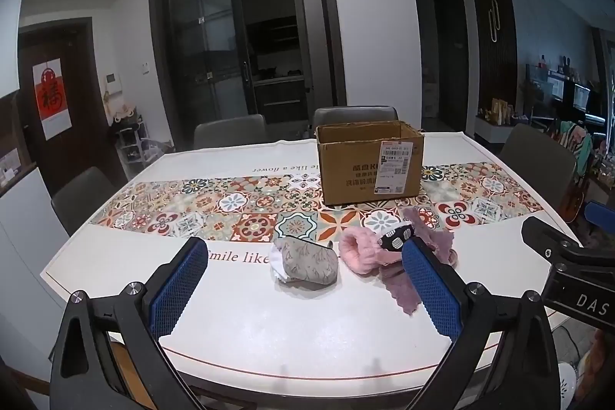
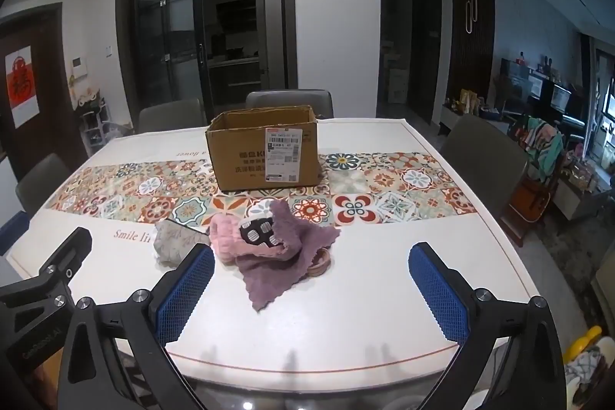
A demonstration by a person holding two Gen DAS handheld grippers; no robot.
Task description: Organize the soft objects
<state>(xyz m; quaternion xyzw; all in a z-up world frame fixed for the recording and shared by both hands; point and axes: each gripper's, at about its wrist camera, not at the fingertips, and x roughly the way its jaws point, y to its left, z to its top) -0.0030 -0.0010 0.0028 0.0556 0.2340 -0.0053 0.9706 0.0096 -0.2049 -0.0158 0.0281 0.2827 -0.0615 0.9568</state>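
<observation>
A small pile of soft things lies on the table in front of an open cardboard box (image 1: 369, 164) (image 2: 265, 150). It holds a grey patterned pouch (image 1: 307, 262) (image 2: 175, 243), a pink fluffy item (image 1: 361, 252) (image 2: 234, 237), a black-and-white patterned piece (image 1: 396, 239) (image 2: 261, 231) and a purple cloth (image 1: 430, 237) (image 2: 284, 256). A wooden ring (image 2: 321, 262) peeks out from under the cloth. My left gripper (image 1: 303, 285) is open and empty, held before the pile. My right gripper (image 2: 311, 291) is open and empty, just right of the pile.
The white table (image 1: 269, 333) (image 2: 365, 314) carries a tiled-pattern runner (image 1: 230, 206) (image 2: 384, 195). Grey chairs (image 1: 230, 131) (image 2: 484, 160) stand around it. The right gripper's body shows at the right of the left wrist view (image 1: 569, 268).
</observation>
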